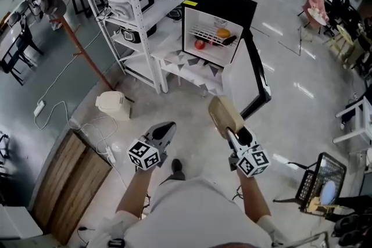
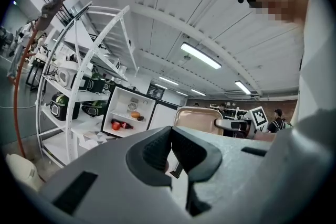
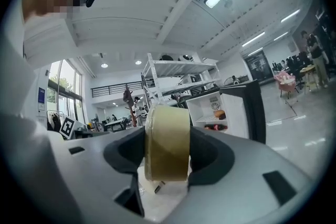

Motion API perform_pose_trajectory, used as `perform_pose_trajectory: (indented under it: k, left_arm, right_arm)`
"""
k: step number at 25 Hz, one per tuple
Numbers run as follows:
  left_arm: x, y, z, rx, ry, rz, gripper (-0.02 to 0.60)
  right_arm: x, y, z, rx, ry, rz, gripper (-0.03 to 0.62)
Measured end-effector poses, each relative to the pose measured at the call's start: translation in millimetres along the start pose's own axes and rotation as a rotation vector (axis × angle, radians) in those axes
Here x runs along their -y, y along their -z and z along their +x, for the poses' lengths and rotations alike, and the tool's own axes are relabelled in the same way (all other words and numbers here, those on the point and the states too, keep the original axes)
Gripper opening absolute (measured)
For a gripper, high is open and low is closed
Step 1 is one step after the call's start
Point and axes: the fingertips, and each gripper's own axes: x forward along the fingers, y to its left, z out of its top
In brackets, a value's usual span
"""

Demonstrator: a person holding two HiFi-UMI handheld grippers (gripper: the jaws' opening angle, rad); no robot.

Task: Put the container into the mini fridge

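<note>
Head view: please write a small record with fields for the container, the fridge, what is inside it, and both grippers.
container: tan, held in the air, not yet at the fridge
fridge: black, door open
inside fridge: orange item on the shelf; red item and dark item below it
left gripper: jaws together, empty
right gripper: jaws closed on the container
</note>
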Motion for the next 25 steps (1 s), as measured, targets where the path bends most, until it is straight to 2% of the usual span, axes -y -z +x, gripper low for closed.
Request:
perform_pose_trajectory:
  k: [12,25]
  left_arm:
    - [-92.7,-23.0,28.4,-0.008,0.073,-0.018,0.005]
    - [-152.0,-34.2,42.6,-0.041,0.065,-0.024,0.005]
  right_arm:
    - [0.5,-1.2,89.6,0.006,0.078,-0.01,0.235]
    - [9.1,5.5,166.3,-0.011,0.089,0.015,0.235]
